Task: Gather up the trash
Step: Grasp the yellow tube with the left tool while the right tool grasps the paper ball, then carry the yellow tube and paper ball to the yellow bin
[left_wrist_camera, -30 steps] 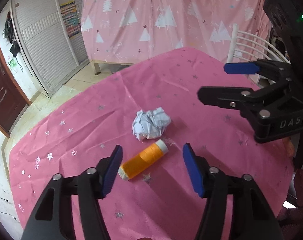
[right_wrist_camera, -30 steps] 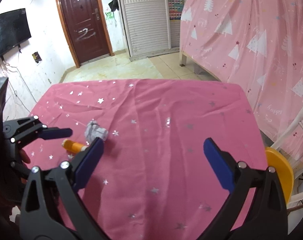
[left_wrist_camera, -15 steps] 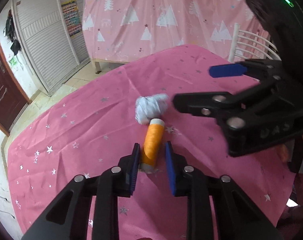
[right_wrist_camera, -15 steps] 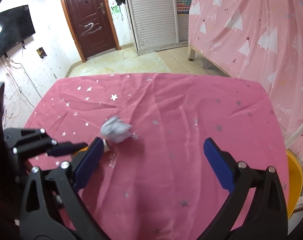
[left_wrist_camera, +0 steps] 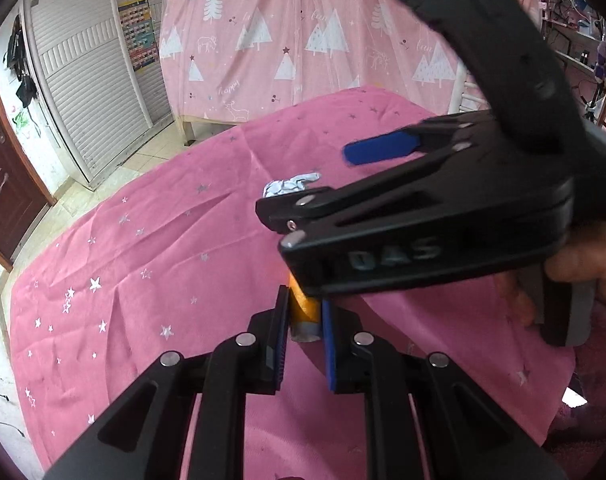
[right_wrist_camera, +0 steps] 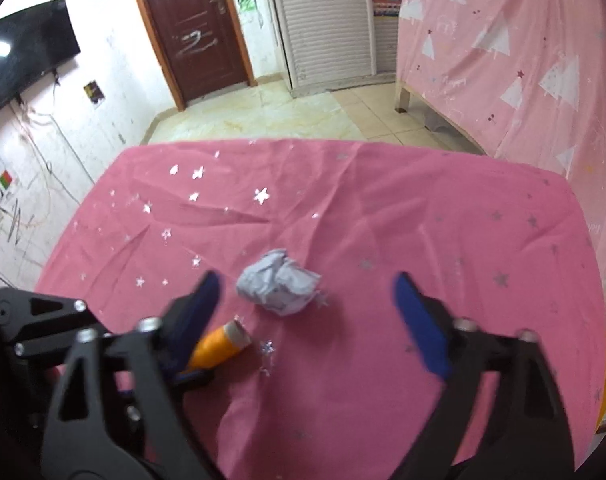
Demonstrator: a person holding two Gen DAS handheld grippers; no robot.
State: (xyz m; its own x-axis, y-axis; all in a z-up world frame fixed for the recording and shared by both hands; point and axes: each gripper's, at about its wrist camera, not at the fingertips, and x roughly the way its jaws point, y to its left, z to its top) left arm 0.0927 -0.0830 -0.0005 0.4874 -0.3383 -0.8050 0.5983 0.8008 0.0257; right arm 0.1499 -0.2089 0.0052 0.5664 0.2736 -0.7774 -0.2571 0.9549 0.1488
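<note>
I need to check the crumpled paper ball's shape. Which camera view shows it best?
The right wrist view: the crumpled paper ball lies whole and unobstructed on the pink tablecloth. In the left wrist view, only a sliver shows above the right gripper.

The raised letters "DAS" are read on the black side of the right gripper (left_wrist_camera: 303, 196). On the pink curtain (left_wrist_camera: 263, 40), small script words "happy" and "fun" are made out. The chart on the shutter door (left_wrist_camera: 139, 28) is too small to be read.
</note>
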